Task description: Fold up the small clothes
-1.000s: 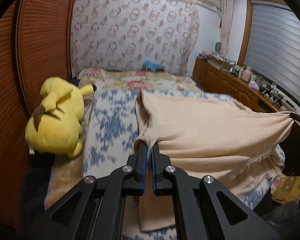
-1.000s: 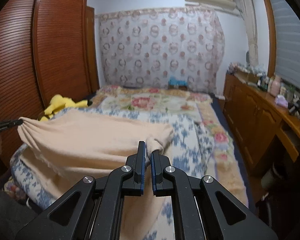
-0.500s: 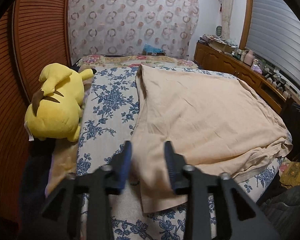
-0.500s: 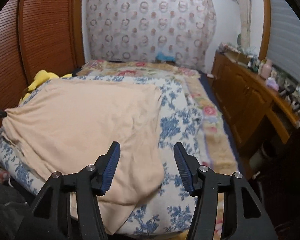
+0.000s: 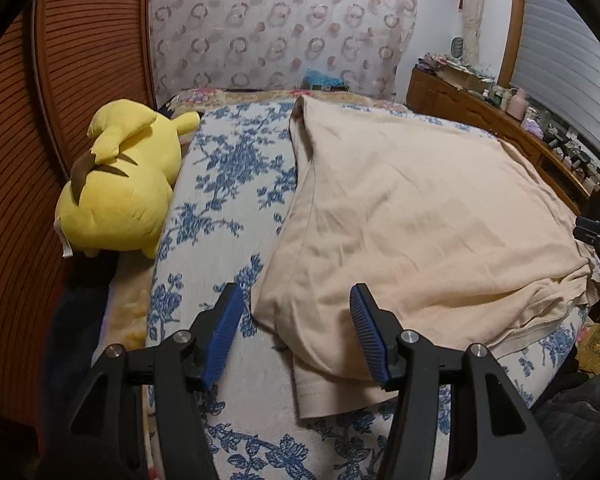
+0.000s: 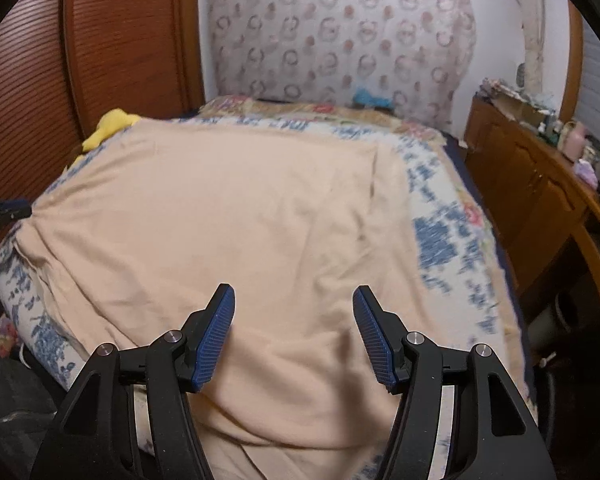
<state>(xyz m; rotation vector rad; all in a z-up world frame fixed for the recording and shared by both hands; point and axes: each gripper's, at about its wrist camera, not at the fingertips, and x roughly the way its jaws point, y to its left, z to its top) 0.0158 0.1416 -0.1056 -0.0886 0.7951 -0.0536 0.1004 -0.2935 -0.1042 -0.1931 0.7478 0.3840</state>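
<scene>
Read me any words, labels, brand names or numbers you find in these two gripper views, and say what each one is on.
No text can be read in either view.
White tag on the yellow plush toy: too small to tell if it is printed.
Bottles and clutter on the wooden sideboard: labels too small and blurred.
Peach cloth garment and blue floral bedspread: no lettering visible.

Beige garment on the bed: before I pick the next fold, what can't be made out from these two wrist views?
- Beige garment, near hem: in both wrist views the left gripper and right gripper bodies cover it.
- Its sleeves or neckline: not identifiable in either view; folded layers hide them.
- Yellow plush toy: mostly hidden behind the garment in the right wrist view.
- Floral bedspread: motion-blurred in the right wrist view.
- Dresser items: too small.
</scene>
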